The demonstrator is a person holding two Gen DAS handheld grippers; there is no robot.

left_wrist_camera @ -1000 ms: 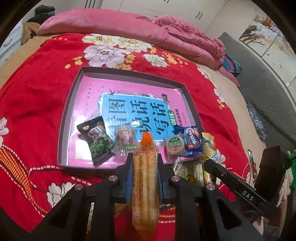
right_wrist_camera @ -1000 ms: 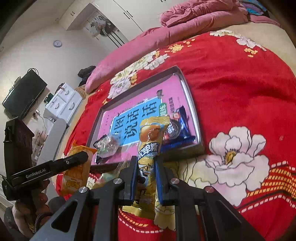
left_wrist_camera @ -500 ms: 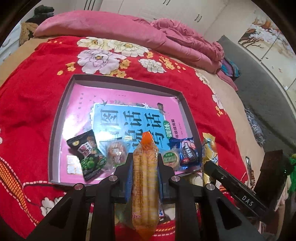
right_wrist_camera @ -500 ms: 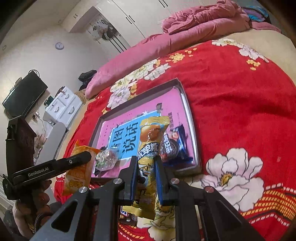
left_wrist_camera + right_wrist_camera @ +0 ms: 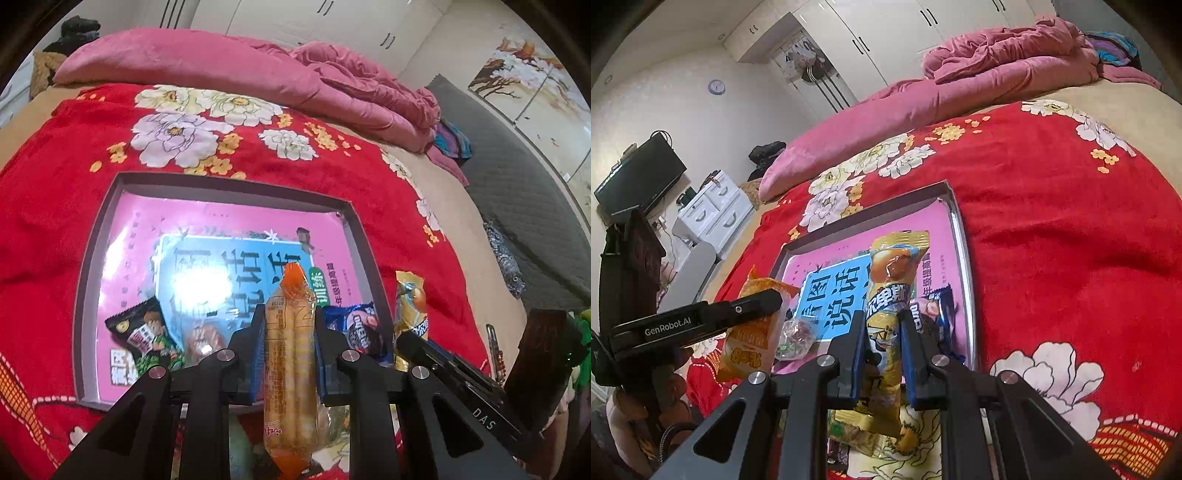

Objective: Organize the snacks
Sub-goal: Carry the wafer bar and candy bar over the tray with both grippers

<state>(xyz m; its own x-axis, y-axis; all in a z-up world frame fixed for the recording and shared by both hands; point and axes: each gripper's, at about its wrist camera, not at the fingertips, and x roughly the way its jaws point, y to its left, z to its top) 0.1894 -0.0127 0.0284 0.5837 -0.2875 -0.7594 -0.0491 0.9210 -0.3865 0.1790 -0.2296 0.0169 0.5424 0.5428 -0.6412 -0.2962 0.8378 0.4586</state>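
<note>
- The left gripper [image 5: 289, 334] has its jaws clamped on a long orange-tipped pack of breadsticks [image 5: 290, 354], held lengthwise above the near edge of the tray [image 5: 229, 181].
- The right gripper [image 5: 882, 352] has its jaws closed around a gold snack packet [image 5: 892, 280], which stands upright over the tray's near right part.
- The tray lies on a red floral blanket [image 5: 48, 177] spread over the bed; a pink book cover with a blue panel [image 5: 207, 266] lines its floor.
- Inside the tray, along the near edge: a black-and-green pea packet [image 5: 147, 339] at the left, a clear-wrapped snack [image 5: 201, 338] beside it, and a blue cookie packet [image 5: 360, 326] at the right.
- In the right wrist view the left gripper shows at the near left, with the breadstick pack [image 5: 753, 332] hanging beside the tray's left rim.
- A pink quilt [image 5: 229, 70] lies bunched along the far side of the bed.
</note>
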